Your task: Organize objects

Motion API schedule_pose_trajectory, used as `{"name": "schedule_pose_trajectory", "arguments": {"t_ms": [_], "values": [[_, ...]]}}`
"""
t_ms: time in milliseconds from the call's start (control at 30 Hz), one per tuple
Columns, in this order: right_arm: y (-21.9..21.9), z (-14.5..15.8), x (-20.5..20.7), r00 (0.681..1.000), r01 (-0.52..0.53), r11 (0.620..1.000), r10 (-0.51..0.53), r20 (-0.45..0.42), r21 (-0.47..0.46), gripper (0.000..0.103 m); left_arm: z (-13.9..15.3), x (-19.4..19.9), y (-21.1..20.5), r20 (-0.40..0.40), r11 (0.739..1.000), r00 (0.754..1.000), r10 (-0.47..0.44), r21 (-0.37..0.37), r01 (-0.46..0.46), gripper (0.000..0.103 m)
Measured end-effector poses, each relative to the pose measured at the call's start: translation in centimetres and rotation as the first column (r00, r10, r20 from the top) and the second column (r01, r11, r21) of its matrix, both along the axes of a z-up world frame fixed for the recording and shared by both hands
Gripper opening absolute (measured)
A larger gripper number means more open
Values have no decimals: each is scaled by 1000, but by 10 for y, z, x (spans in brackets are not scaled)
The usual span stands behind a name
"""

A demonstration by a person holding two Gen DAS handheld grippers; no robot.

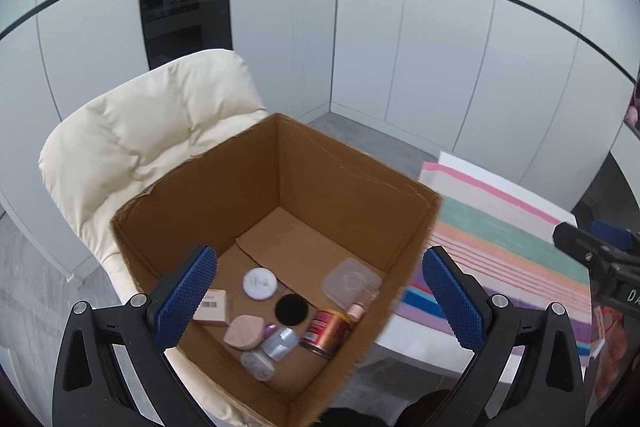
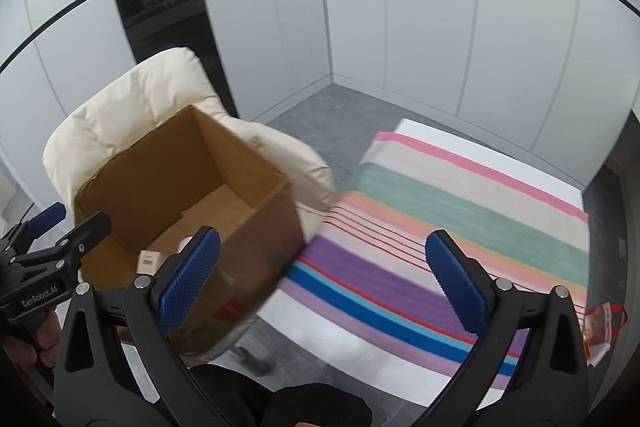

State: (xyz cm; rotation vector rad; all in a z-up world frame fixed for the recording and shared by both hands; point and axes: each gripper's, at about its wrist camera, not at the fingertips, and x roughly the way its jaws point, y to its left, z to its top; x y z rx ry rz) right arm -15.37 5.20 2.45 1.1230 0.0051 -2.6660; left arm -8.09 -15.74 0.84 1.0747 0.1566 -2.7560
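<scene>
One cardboard box (image 1: 276, 227), open-topped, sits on the seat of a cream padded chair (image 1: 148, 143); box is the landmark for all positions below. Its four rims are unobstructed from above, and the far half of its floor is bare cardboard.

Contents, all clustered at the box's near side, count nine:
- one round white compact (image 1: 260, 283)
- one black disc (image 1: 291, 309)
- one small carton with barcode (image 1: 211, 307), against the left wall
- one beige sponge (image 1: 245, 331)
- one small silver-blue bottle (image 1: 281, 342)
- one red and copper tin (image 1: 327, 332), lying on its side
- one clear square container (image 1: 351, 282), near the right wall
- one small pink-capped tube (image 1: 355, 312), just beside the tin
- one clear lens-type case (image 1: 257, 365), nearest the front wall

Right of the box stands a white desk (image 2: 348, 343) with one striped cloth (image 2: 460, 247) over it; the cloth surface is bare. One red-handled packet (image 2: 600, 327) lies at the desk's right edge, well away from the box. Grey floor shows between chair and desk.

Left gripper (image 1: 320, 301) hangs above the box's near side, fingers spread wide, nothing between them. Right gripper (image 2: 322, 285) hangs over the box's right corner and the desk's left edge, fingers (image 2: 456, 287) fully apart and holding nothing.
</scene>
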Motion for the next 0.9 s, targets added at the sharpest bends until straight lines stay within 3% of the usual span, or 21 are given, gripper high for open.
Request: {"name": "schedule_pose_trajectory", "arguments": {"t_ms": [367,600,900], "values": [[62,8,44,997,70,996,-70,-15,46,103,6,7,58,15,996,996,-85,28,84,103],[91,10,76,994,112,992,-111,-16,52,103,2,28,102,59,989,989,-132,-54,136,103],[142,6,119,978,202,979,-202,44,15,103,-1,44,144,90,979,977,-191,-57,197,103]]}}
